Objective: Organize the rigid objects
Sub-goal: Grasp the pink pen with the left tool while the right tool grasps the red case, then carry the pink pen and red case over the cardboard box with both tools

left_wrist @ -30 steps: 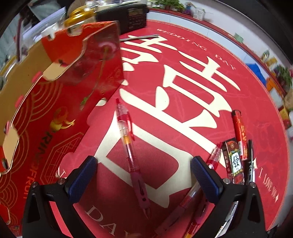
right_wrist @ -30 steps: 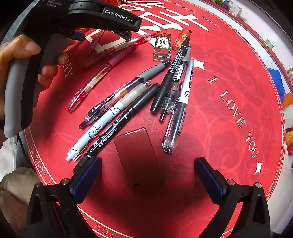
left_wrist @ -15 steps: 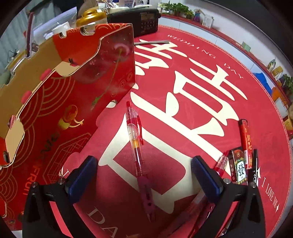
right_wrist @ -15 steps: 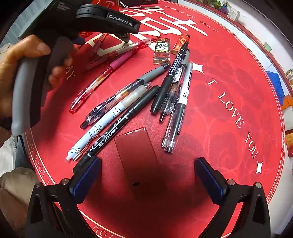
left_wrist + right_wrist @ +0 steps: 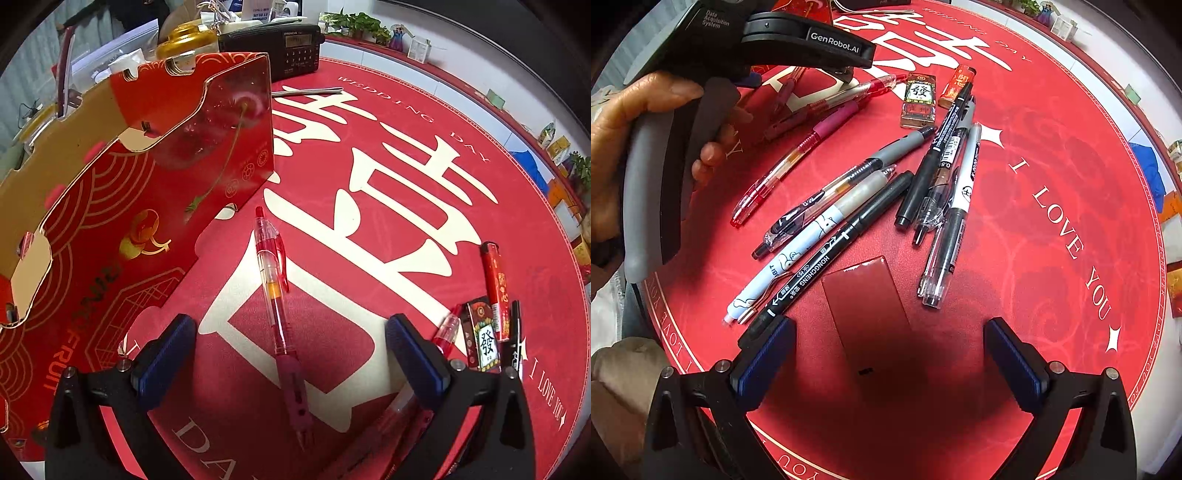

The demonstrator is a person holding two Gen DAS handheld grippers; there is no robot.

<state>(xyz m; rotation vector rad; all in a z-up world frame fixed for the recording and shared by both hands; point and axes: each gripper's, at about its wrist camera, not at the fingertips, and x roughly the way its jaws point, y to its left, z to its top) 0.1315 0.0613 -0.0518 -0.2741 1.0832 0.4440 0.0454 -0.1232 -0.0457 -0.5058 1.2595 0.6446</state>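
A red gel pen (image 5: pixel 276 314) with a dark pink grip lies on the red mat, pointing away from me between the fingers of my open left gripper (image 5: pixel 291 356); nothing touches it. To its right lie two more red pens (image 5: pixel 445 330), a mahjong-print lighter (image 5: pixel 484 339) and a red lighter (image 5: pixel 495 291). My right gripper (image 5: pixel 890 363) is open over a flat dark red card (image 5: pixel 871 314). Beyond it lies a heap of several pens (image 5: pixel 849 206). A hand (image 5: pixel 646 129) holds the left gripper's body (image 5: pixel 809 40) at upper left.
A tall red gift box (image 5: pixel 129 221) stands open at the left of the mat. Behind it are a black radio (image 5: pixel 291 48), a gold lid and clutter. A thin metal rod (image 5: pixel 306 91) lies near the radio. The round mat's edge (image 5: pixel 1145 332) curves along the right.
The left wrist view has tilted up and shifted slightly, showing more of the radio; the red pen stays between the open fingers. The right gripper has hardly moved.
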